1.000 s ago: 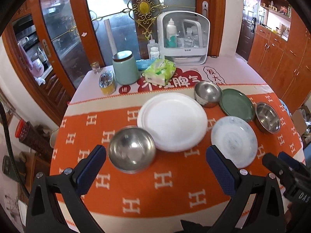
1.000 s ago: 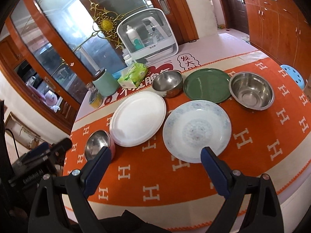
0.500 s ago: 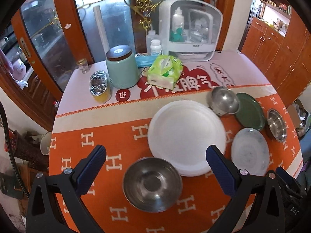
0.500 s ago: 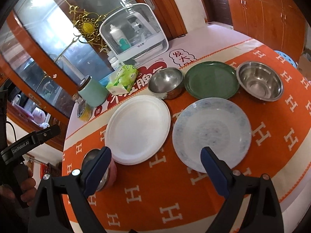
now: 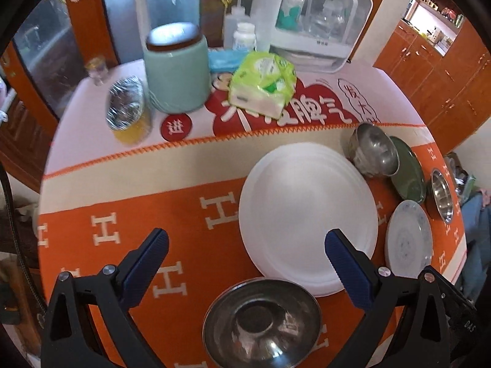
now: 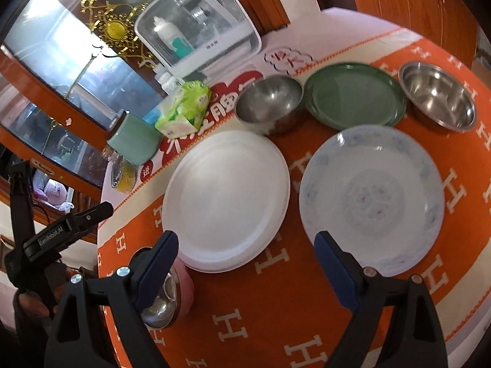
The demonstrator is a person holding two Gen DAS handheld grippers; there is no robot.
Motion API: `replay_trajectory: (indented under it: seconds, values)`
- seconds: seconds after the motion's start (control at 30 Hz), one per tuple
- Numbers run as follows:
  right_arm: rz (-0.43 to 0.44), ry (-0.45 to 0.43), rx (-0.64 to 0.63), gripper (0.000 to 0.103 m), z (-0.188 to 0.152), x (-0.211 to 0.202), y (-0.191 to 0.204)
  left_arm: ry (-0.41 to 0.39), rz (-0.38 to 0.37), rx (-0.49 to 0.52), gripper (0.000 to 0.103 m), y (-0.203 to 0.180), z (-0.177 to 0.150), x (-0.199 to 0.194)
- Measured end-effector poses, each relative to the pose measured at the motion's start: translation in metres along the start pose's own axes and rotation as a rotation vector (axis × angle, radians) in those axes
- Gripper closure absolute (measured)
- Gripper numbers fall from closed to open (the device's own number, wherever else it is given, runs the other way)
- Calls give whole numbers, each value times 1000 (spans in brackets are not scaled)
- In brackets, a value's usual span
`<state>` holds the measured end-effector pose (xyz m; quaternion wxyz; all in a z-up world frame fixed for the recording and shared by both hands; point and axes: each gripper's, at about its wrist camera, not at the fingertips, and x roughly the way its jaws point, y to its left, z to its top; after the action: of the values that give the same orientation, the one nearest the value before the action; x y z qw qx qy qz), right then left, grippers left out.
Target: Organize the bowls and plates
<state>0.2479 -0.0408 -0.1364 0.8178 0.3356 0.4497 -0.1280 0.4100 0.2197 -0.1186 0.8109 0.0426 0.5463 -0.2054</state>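
Observation:
A large white plate (image 5: 307, 211) (image 6: 227, 199) lies mid-table. A steel bowl with a pink outside (image 5: 260, 322) (image 6: 162, 300) sits at its near left, between my open left gripper's (image 5: 245, 254) fingers and just below them. A blue-patterned plate (image 6: 371, 199) (image 5: 409, 239), a green plate (image 6: 353, 95) (image 5: 408, 171) and two more steel bowls (image 6: 270, 101) (image 6: 438, 95) lie to the right. My right gripper (image 6: 245, 260) is open and empty above the cloth, between the white and patterned plates.
At the back of the orange cloth (image 5: 107, 230) stand a mint canister (image 5: 175, 70), a foil-covered yellow cup (image 5: 125, 113), a green tissue pack (image 5: 260, 86) and a white storage box (image 5: 316, 21). The left gripper's body (image 6: 61, 233) shows at the table's left edge.
The left gripper has moved forward over the table, so the near steel bowl now lies low between its fingers. The right gripper has moved closer to the plates. Both stay open.

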Motion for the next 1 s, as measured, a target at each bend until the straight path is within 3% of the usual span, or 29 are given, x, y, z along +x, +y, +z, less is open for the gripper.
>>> replay_trajectory:
  seconds: [0.23, 0.5, 0.67, 0.93, 1.0]
  values:
    - [-6, 53, 41, 23, 2, 30, -5, 62, -122, -16, 3, 16, 0, 43]
    - [3, 111, 110, 37, -2, 58, -17, 119, -182, -48, 4, 27, 3, 86]
    - [16, 130, 129, 46, -3, 73, -21, 164, -223, -92, 13, 35, -1, 105]
    - [37, 111, 115, 56, -1, 83, -21, 172, -249, -117, 29, 37, -2, 118]
    - [36, 106, 121, 56, -1, 84, -23, 169, -265, -116, 37, 36, -1, 119]
